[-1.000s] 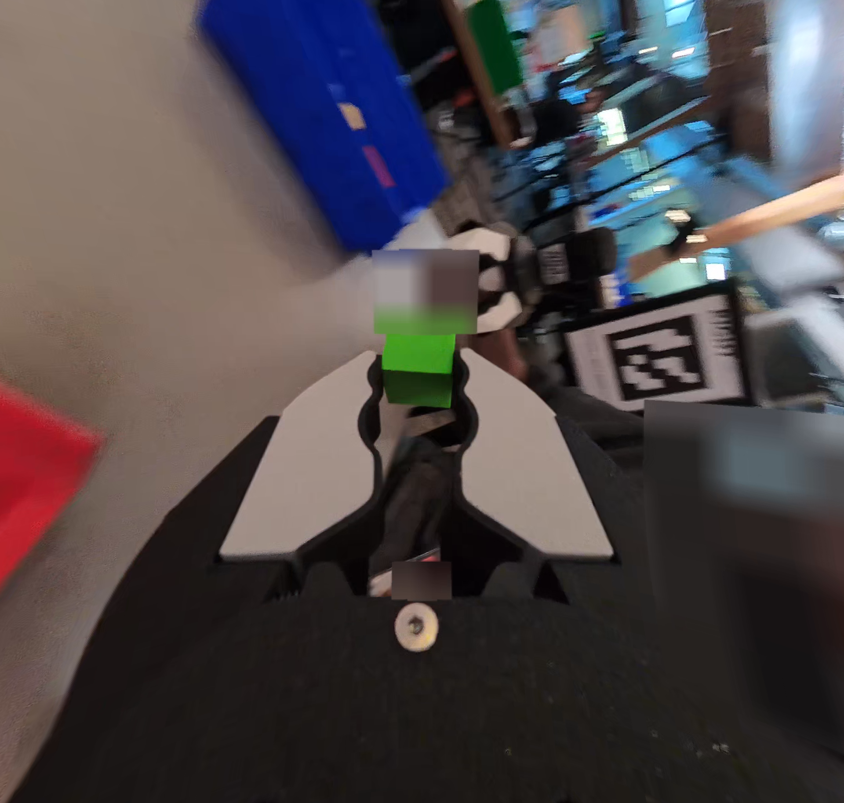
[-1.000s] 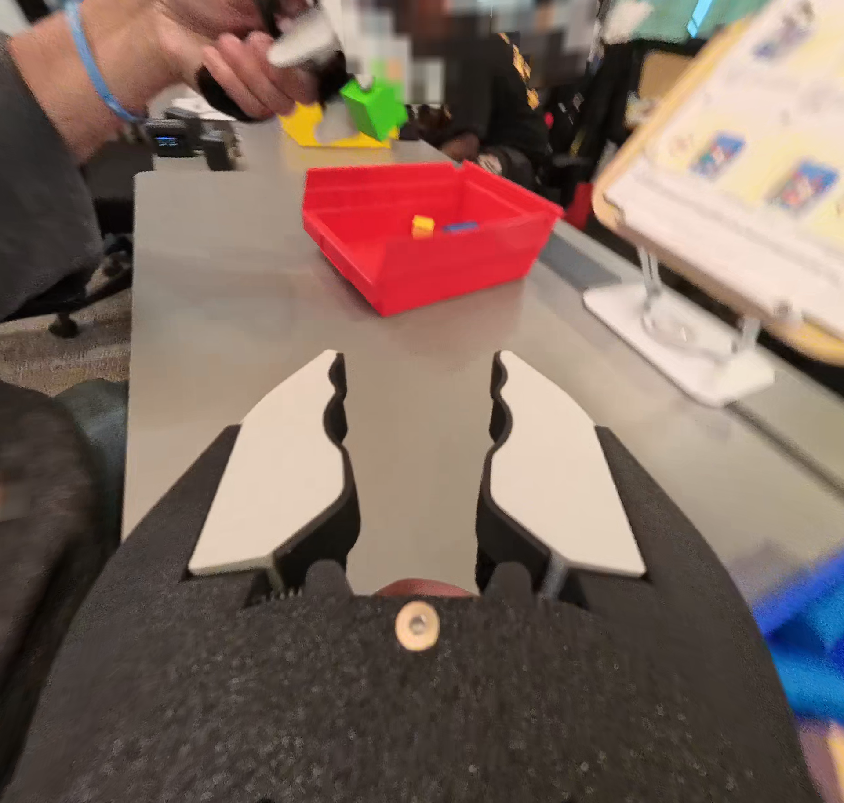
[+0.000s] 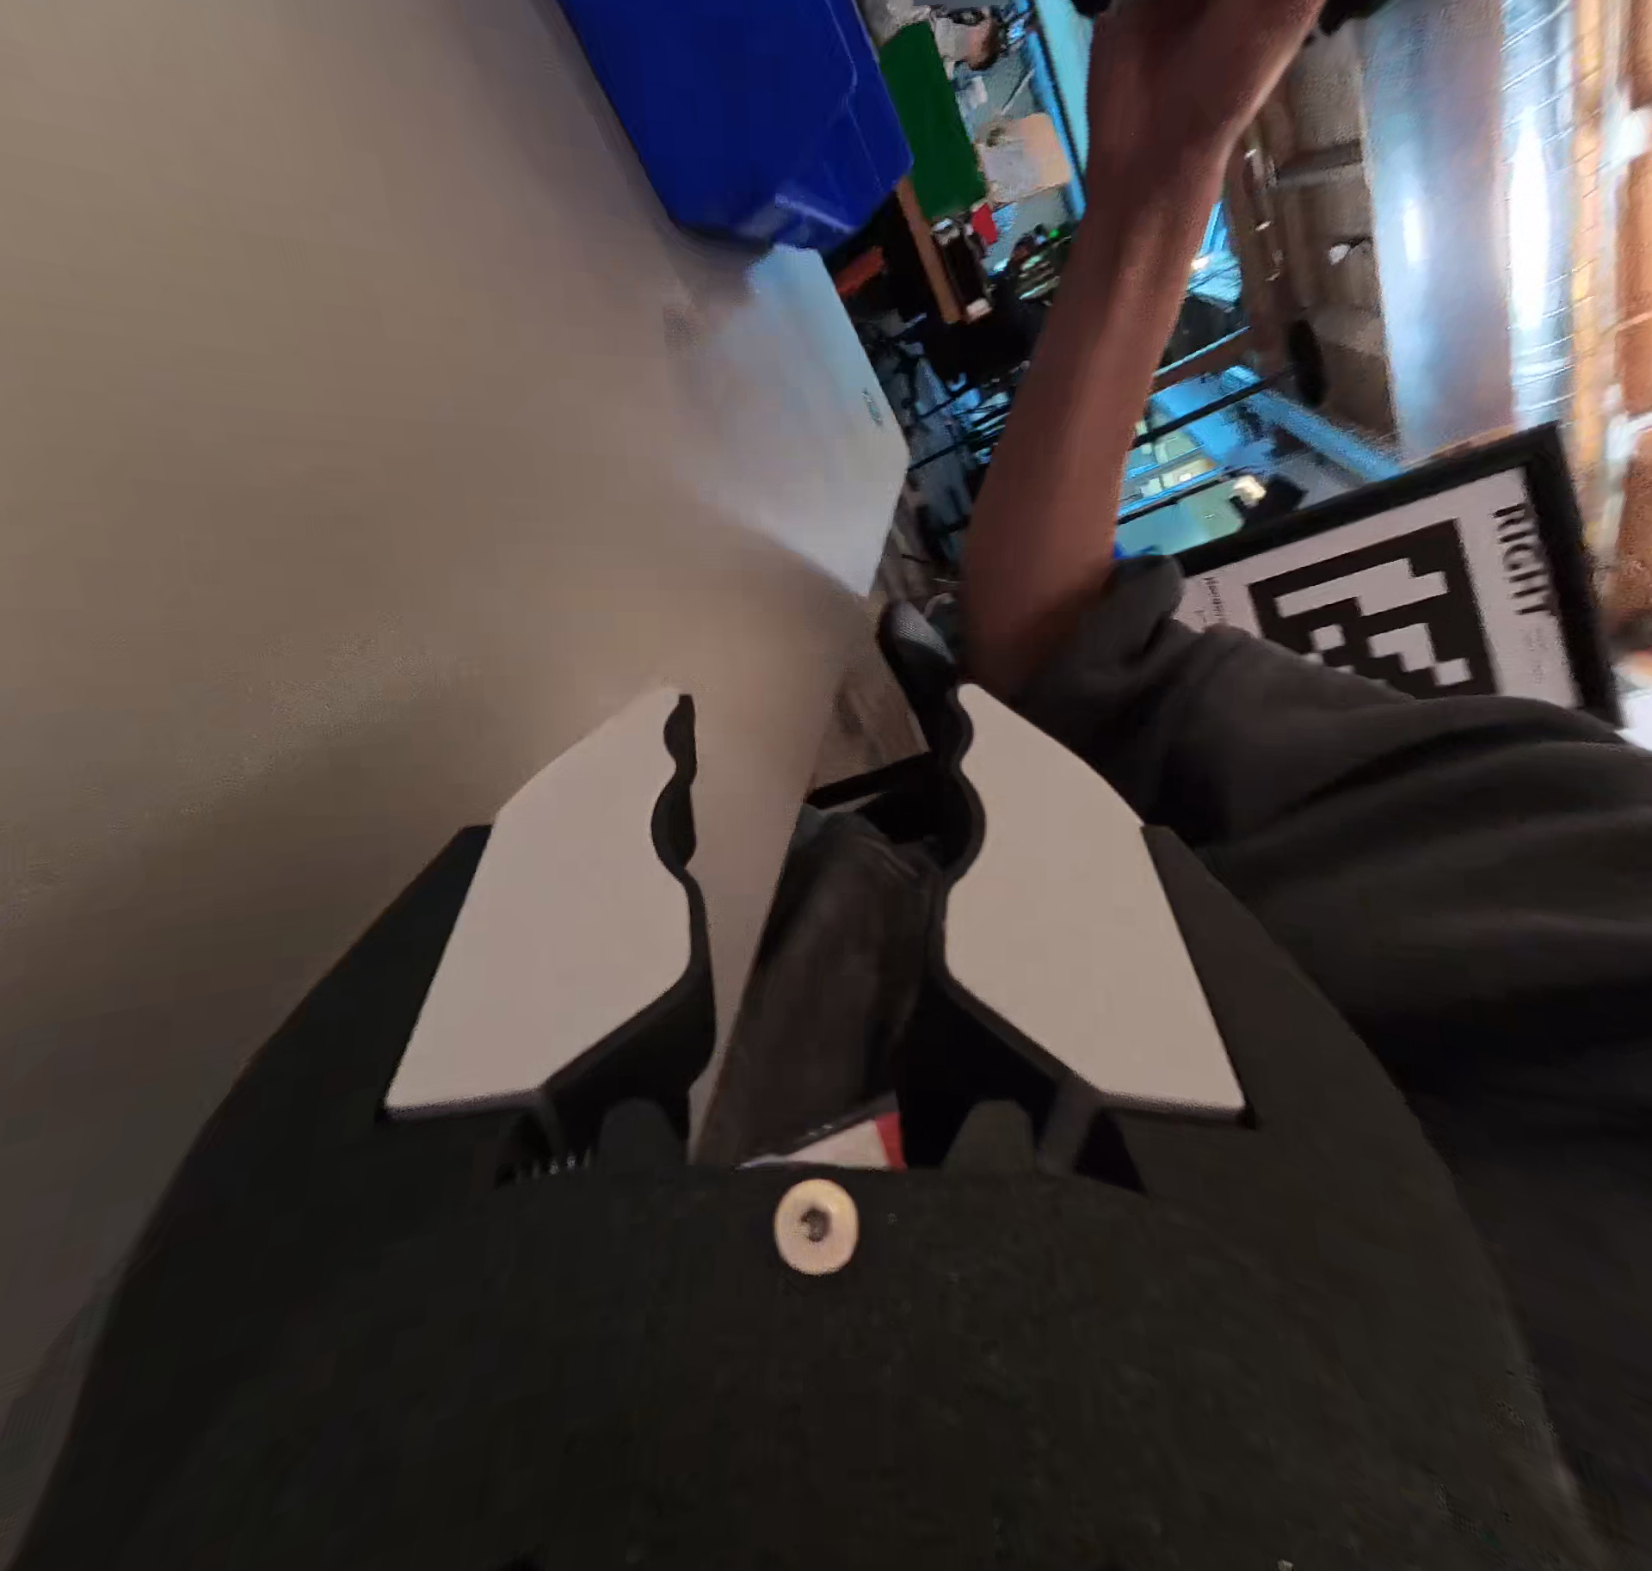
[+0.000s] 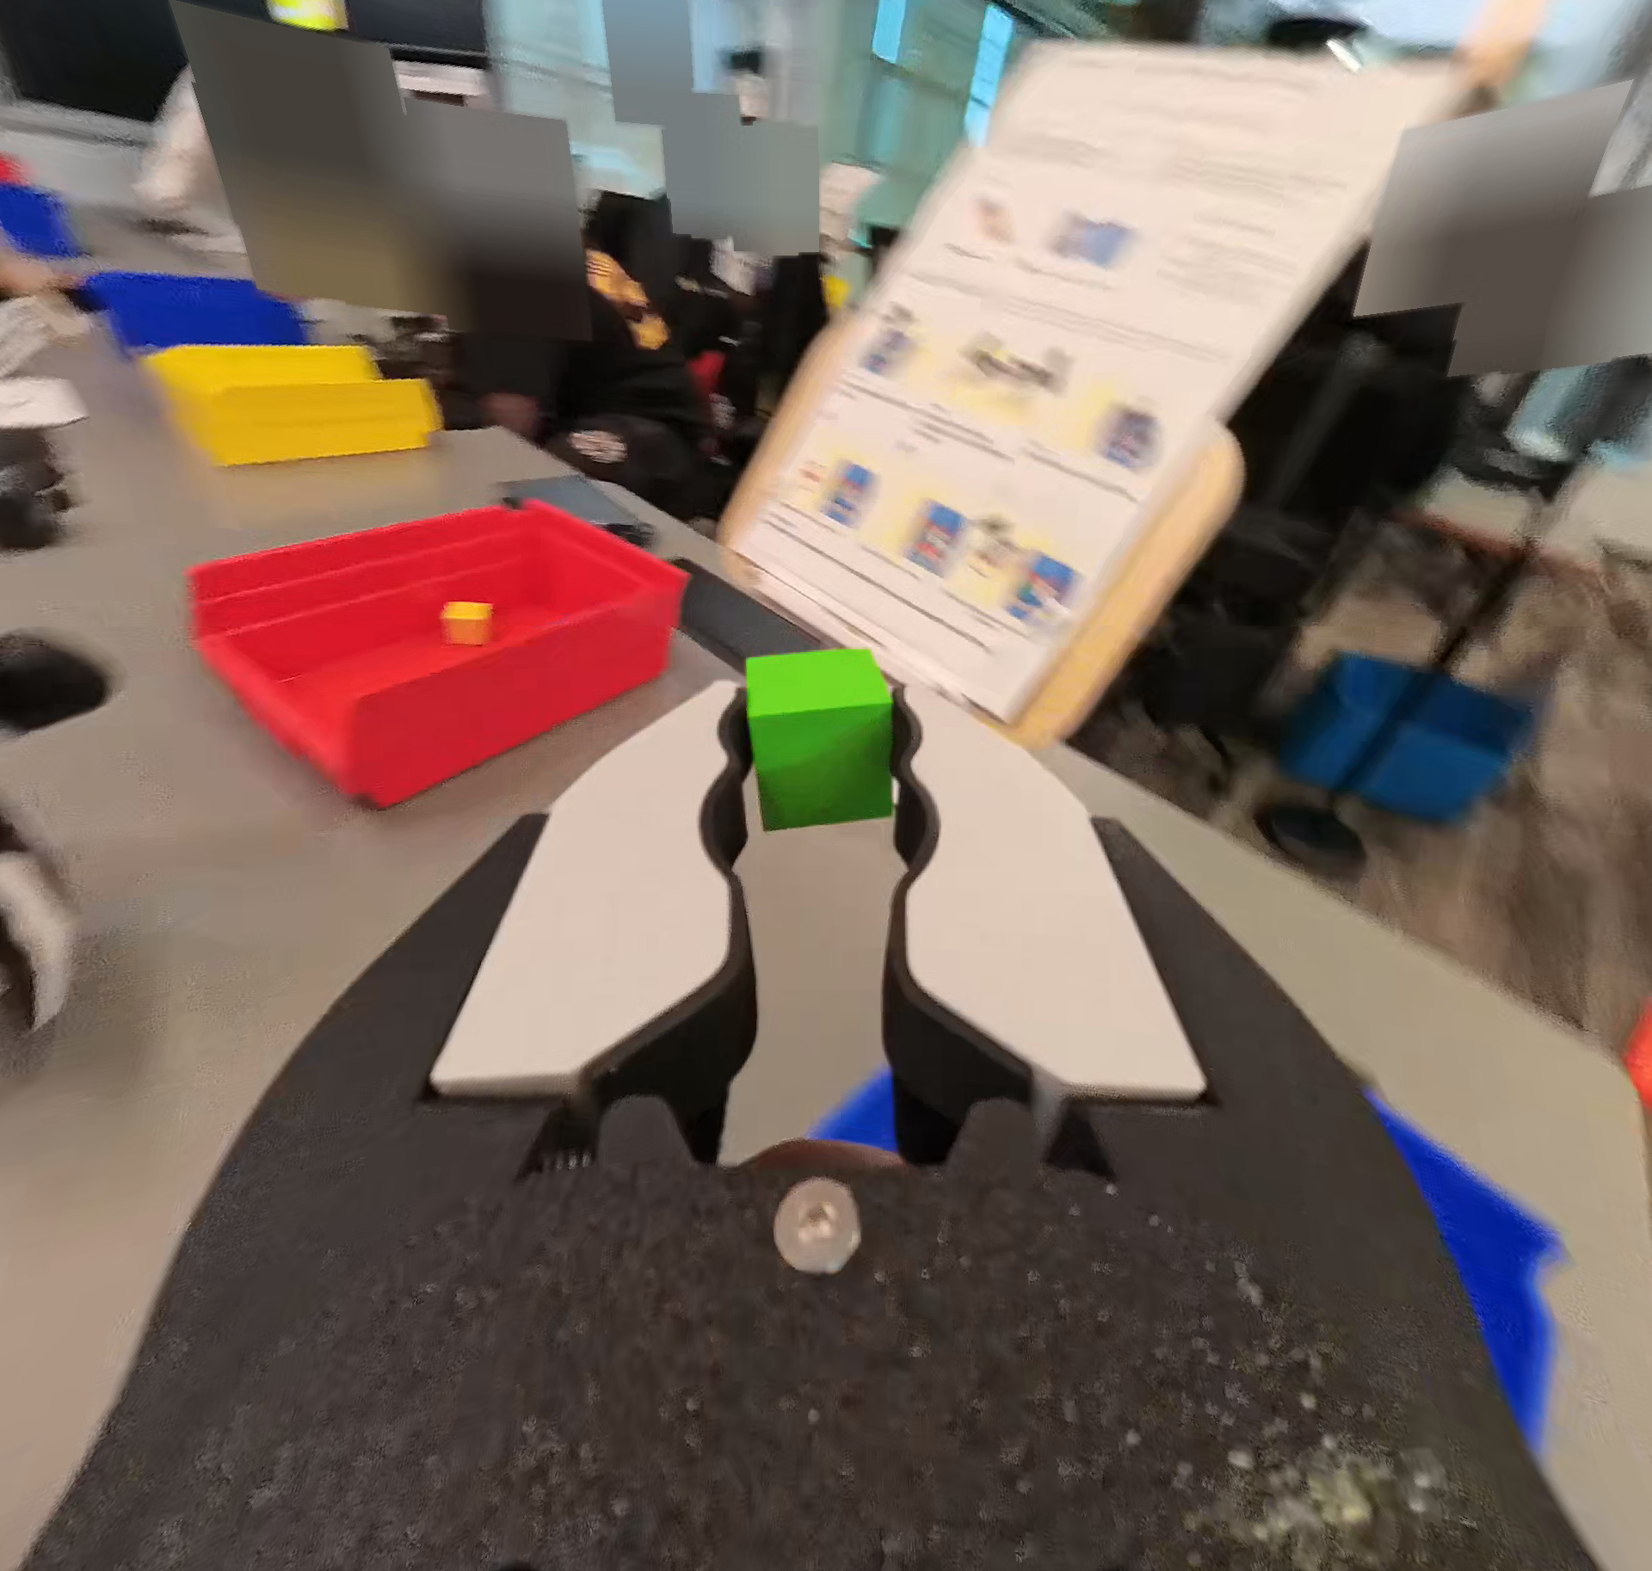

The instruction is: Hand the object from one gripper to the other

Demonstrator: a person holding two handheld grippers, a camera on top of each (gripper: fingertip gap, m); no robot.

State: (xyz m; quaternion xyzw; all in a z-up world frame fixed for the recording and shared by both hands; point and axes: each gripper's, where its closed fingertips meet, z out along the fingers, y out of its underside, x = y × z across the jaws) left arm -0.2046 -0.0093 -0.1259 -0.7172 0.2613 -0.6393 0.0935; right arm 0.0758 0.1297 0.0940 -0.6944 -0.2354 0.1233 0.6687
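Grey table under both grippers. Tilted instruction board on a stand at the right edge. Blue bin on the table in the left wrist view. Red bin ahead-left, holding 1 small yellow cube; yellow bin farther back. Left gripper: spread wide, nothing between the fingers. Right gripper: clamped on the green cube at the fingertips, above the table.
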